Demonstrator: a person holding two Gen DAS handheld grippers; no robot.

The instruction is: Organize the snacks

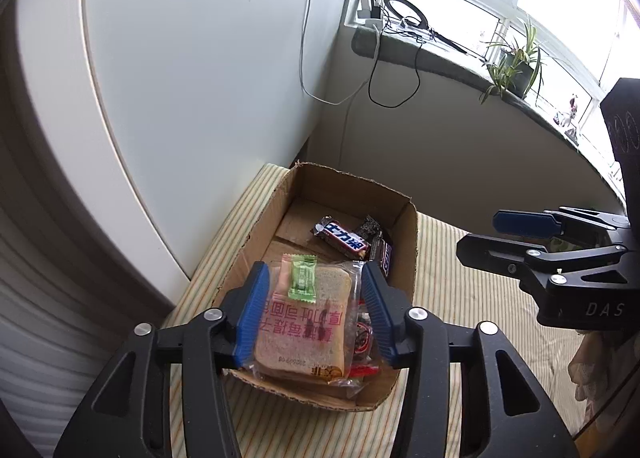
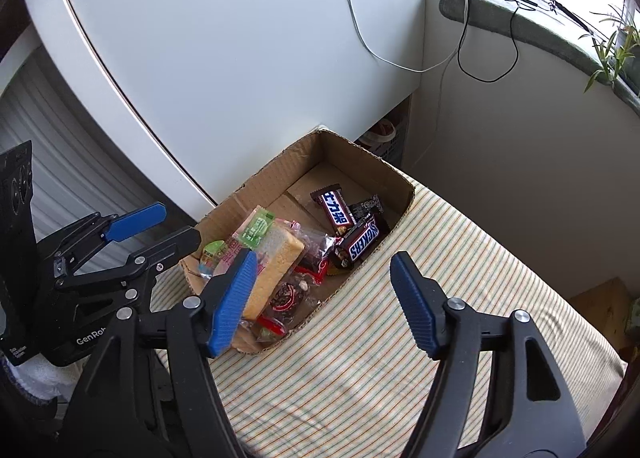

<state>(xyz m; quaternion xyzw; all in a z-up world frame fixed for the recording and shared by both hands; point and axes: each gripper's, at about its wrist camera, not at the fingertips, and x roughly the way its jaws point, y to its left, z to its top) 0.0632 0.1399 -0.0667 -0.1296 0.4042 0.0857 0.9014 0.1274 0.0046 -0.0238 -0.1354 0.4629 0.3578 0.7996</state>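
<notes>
In the left wrist view, the left gripper [image 1: 314,312] hangs over the near end of the cardboard box [image 1: 404,258], its blue pads apart on either side of the wrapped bread slice [image 1: 304,322], which lies in the box below with a small green candy [image 1: 303,278] on top. Whether the pads touch the wrapper cannot be told for sure, but gaps show at both sides, so it reads as let go. Two chocolate bars [image 1: 342,239] lie at the far end. The right gripper [image 1: 520,236] shows at the right edge, over the striped cloth [image 1: 460,298].

In the right wrist view, the right gripper [image 2: 324,298] stands wide apart with nothing between its pads, above the box's near rim [image 2: 360,278] and the striped cloth [image 2: 400,338] of the worktop. The bread slice [image 2: 272,270], the candies and the chocolate bars [image 2: 360,242] all rest inside. The left gripper [image 2: 160,226] is beside the box's left wall.

The step looks like the release after dropping snacks in. No loose snack shows on the cloth, so the next move calls for lifting both grippers clear without snagging a wrapper.
</notes>
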